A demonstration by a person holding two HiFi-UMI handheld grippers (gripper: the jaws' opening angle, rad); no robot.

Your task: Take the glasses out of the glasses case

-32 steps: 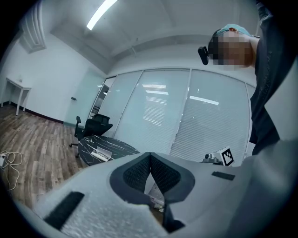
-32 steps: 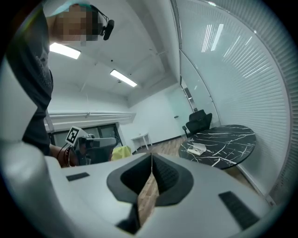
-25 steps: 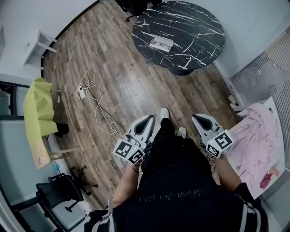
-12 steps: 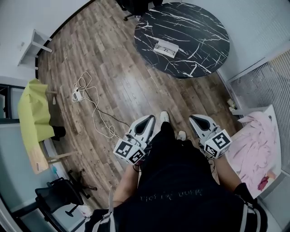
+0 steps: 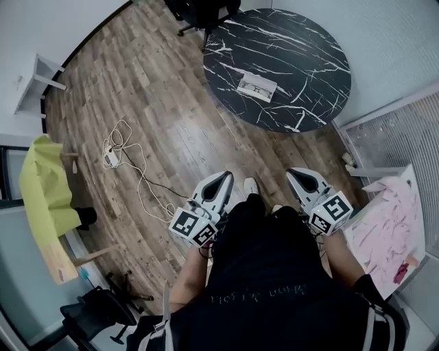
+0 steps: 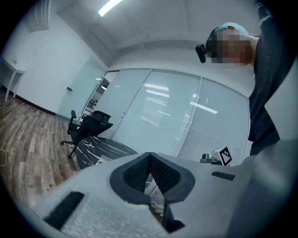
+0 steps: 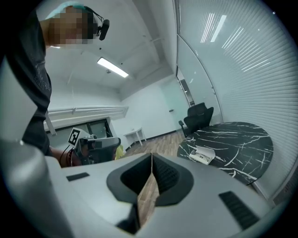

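An open white glasses case (image 5: 257,88) lies on the round black marble table (image 5: 302,41), with glasses inside it; the case also shows in the right gripper view (image 7: 204,155). My left gripper (image 5: 224,180) and right gripper (image 5: 295,175) are held close to my body, well short of the table. Both are shut with nothing between the jaws, as the left gripper view (image 6: 149,155) and right gripper view (image 7: 152,158) show.
A black office chair (image 5: 199,10) stands at the table's far side. A white cable and power strip (image 5: 113,152) lie on the wood floor to the left. A yellow-green covered table (image 5: 41,199) is far left, pink cloth (image 5: 387,226) at right.
The table and case have drifted slightly down and right in the head view as I move toward them. Both grippers stay shut and held near my body.
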